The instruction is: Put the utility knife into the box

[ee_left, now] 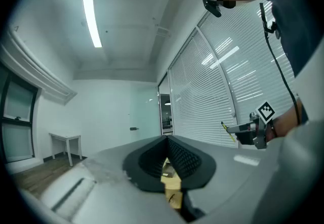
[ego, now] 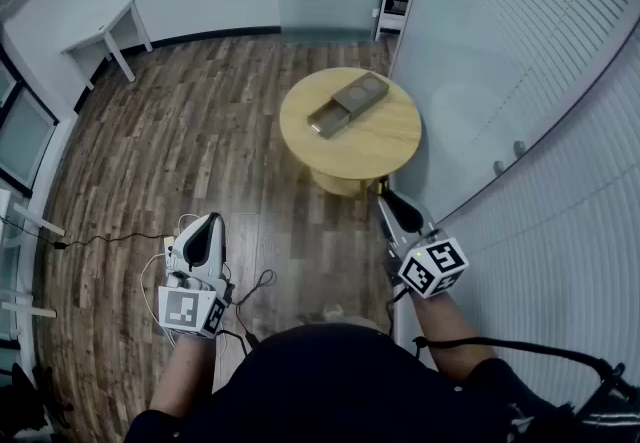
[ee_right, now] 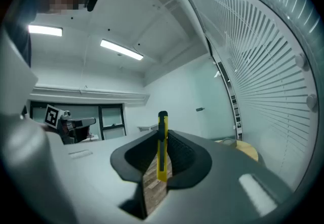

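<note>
Right tool [ego: 385, 199]: clenched on yellow utility knife [ee_right: 162, 147], blade-case upright, 5 o'clock off round tabletop [ego: 385, 149].
Left tool [ego: 210, 223]: jaws together, empty.
Box [ego: 347, 102]: on tabletop, 12 o'clock.

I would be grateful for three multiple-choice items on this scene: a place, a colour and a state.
1. Where is the box? A. on the round table B. on the floor C. on the white desk
2. What colour is the knife? A. red B. yellow C. blue
3. What is the right gripper doing? A. standing open, empty B. gripping the knife C. gripping the box
Answers: 1 A, the head view shows it on the tabletop; 2 B, its body is yellow; 3 B, its jaws press on the knife.
</note>
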{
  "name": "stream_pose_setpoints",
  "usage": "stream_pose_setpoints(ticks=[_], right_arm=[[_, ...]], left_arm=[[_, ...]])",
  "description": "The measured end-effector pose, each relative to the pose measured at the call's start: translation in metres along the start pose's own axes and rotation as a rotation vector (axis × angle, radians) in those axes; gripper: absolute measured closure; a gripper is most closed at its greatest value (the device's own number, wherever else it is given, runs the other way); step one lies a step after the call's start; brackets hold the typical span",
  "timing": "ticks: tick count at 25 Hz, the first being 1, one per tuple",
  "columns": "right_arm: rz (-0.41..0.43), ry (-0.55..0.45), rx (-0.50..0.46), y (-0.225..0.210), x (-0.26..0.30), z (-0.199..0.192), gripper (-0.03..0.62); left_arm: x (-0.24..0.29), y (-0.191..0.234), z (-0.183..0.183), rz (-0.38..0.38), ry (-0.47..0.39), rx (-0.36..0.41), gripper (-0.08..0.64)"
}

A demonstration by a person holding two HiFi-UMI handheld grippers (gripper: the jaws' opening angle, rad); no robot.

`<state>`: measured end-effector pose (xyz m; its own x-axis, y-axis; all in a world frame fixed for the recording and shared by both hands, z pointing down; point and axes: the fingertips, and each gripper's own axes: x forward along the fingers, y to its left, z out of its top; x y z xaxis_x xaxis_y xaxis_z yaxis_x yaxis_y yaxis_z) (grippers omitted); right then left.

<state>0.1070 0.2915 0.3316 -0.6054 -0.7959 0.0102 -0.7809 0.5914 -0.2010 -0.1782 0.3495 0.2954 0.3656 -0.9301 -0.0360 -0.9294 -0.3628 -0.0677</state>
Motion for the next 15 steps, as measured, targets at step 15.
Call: stream_pose_setpoints(ticks=[15], right_arm=[[0.051, -0.025, 0.020, 0.015, 0.001, 0.010, 0.526]], left_arm=[[0.004, 0.002, -0.004, -0.004, -0.005, -0.049, 0.557]])
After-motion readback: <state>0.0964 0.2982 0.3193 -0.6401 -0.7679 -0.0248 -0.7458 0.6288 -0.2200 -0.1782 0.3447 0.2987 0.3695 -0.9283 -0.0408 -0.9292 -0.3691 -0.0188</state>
